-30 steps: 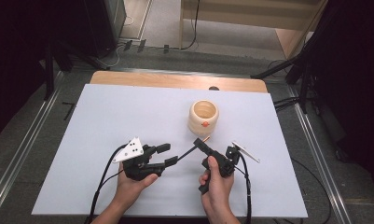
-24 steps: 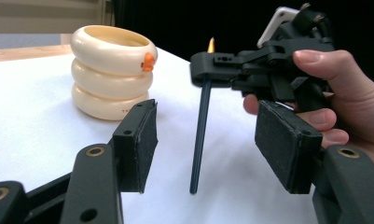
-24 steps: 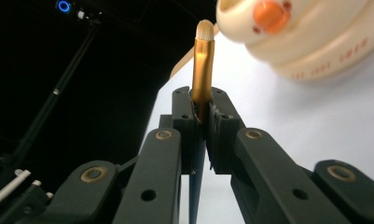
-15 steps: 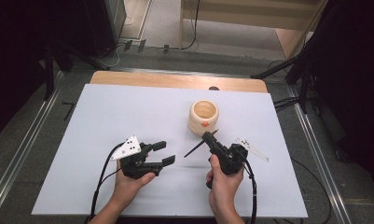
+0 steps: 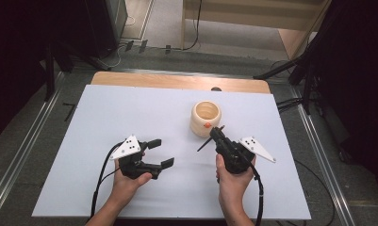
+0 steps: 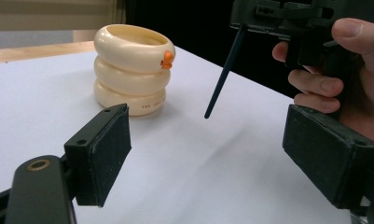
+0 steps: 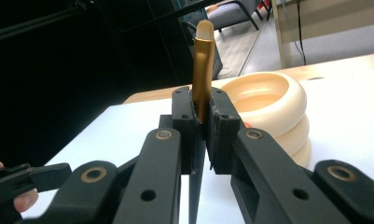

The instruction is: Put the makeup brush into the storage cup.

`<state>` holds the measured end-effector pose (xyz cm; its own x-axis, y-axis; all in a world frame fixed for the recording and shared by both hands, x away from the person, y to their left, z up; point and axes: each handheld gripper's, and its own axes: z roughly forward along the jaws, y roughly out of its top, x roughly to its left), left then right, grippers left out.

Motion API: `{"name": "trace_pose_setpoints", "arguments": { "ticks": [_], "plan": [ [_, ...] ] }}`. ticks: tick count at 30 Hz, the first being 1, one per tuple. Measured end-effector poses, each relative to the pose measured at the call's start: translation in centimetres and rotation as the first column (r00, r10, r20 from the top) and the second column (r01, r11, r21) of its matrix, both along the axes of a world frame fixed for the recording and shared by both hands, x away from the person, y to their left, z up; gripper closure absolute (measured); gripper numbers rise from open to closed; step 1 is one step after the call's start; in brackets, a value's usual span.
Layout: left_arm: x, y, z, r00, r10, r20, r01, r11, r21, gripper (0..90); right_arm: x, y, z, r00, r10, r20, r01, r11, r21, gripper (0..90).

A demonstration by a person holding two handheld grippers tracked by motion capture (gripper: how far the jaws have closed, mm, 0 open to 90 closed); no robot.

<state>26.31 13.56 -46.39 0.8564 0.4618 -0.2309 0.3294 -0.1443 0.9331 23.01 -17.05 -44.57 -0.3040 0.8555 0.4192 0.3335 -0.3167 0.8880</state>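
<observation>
Bench (image 5: pixel 130 113): covered by a white sheet, with a strip of pale wood exposed along the far edge. Grey floor is seen around it, metal rails on both sides, and cables trailing across the floor beyond the far edge. The room to left and right is dark; a light wooden unit is seen at the far top.

A cream holder (image 5: pixel 206 118) shaped as three stacked rings stands upright on the bench, right of centre toward the far side. Its top is open, and a small orange knob is fixed to the side facing the person. Small lettering low on its wall is seen in the left gripper view but is too fine to be read.

Left gripper (image 5: pixel 157 153) is held by the left hand (image 5: pixel 125 181) low over the near-left part of the bench, jaws spread wide with nothing between them.

Right gripper (image 5: pixel 219 133) is held by the right hand (image 5: pixel 231 176) just near of the holder. Its jaws are closed on a brush (image 7: pixel 202 70): a gold ferrule with a pale tip rises above them in the right gripper view, while the dark handle (image 5: pixel 204 144) slopes down-left, its end clear of the sheet.

The part of the brush between the jaws is hidden. The holder's interior floor cannot be made out.
</observation>
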Motion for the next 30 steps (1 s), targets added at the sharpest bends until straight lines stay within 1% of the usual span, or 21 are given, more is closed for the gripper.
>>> {"name": "trace_pose_setpoints", "arguments": {
  "ticks": [3, 7, 9, 11, 13, 14, 19, 21, 22, 25, 28, 30],
  "plan": [
    [0.1, 0.1, 0.1, 0.9998, -0.012, -0.014, 0.012, 0.9999, -0.003, 13.7, 0.0, -0.1, 0.3, 0.9998, -0.002, 0.018, 0.002, 1.0, -0.024, 84.4],
    [0.1, 0.2, 0.1, 0.9997, -0.021, -0.013, 0.021, 0.9998, 0.001, 9.0, 0.0, -0.4, 0.6, 0.9996, -0.005, 0.028, 0.006, 0.999, -0.043, 84.4],
    [0.1, 0.2, 0.1, 0.9998, -0.016, -0.013, 0.016, 0.9999, 0.005, 7.5, 0.0, -0.5, 0.7, 0.9994, -0.007, 0.033, 0.009, 0.999, -0.048, 84.3],
    [0.2, 0.3, 0.2, 0.9995, -0.026, -0.019, 0.026, 0.9997, 0.001, 6.1, 0.0, -0.6, 0.8, 0.9994, -0.006, 0.035, 0.008, 0.998, -0.056, 84.3],
    [0.3, 0.5, 0.2, 0.9995, -0.022, -0.02, 0.022, 0.9998, -0.001, 3.9, 0.0, -0.8, 0.9, 0.9991, -0.009, 0.041, 0.012, 0.998, -0.066, 84.3],
    [0.3, 0.5, 0.2, 0.9996, -0.022, -0.019, 0.022, 0.9998, -0.003, 3.7, 0.0, -0.9, 1.0, 0.9991, -0.013, 0.041, 0.016, 0.997, -0.075, 84.3],
    [0.4, 0.8, 0.3, 0.9998, -0.009, -0.016, 0.009, 0.9999, 0.005, 2.5, 0.1, -1.6, 1.4, 0.9982, -0.027, 0.054, 0.031, 0.996, -0.084, 84.3],
    [0.4, 0.8, 0.3, 0.9998, -0.013, -0.017, 0.013, 0.9999, 0.007, 2.3, 0.1, -1.9, 1.5, 0.998, -0.034, 0.054, 0.038, 0.996, -0.083, 84.3],
    [0.4, 0.8, 0.3, 0.9999, -0.011, -0.011, 0.011, 0.9997, 0.02, 2.0, 0.2, -2.0, 1.6, 0.9978, -0.035, 0.056, 0.04, 0.996, -0.083, 84.3],
    [0.5, 1.0, 0.2, 0.9999, -0.005, -0.011, 0.006, 0.9995, 0.033, 1.3, 0.3, -2.5, 1.7, 0.9973, -0.041, 0.062, 0.047, 0.995, -0.092, 84.3],
    [0.5, 1.3, 0.3, 1.0, -0.003, -0.003, 0.003, 0.9994, 0.036, 1.3, 0.4, -2.9, 1.8, 0.9974, -0.044, 0.056, 0.049, 0.995, -0.092, 84.3],
    [0.6, 1.6, 0.4, 1.0, 0.004, 0.0, -0.004, 0.9993, 0.037, 1.4, 0.4, -3.1, 1.9, 0.997, -0.044, 0.063, 0.05, 0.994, -0.098, 84.3]
  ]
}}
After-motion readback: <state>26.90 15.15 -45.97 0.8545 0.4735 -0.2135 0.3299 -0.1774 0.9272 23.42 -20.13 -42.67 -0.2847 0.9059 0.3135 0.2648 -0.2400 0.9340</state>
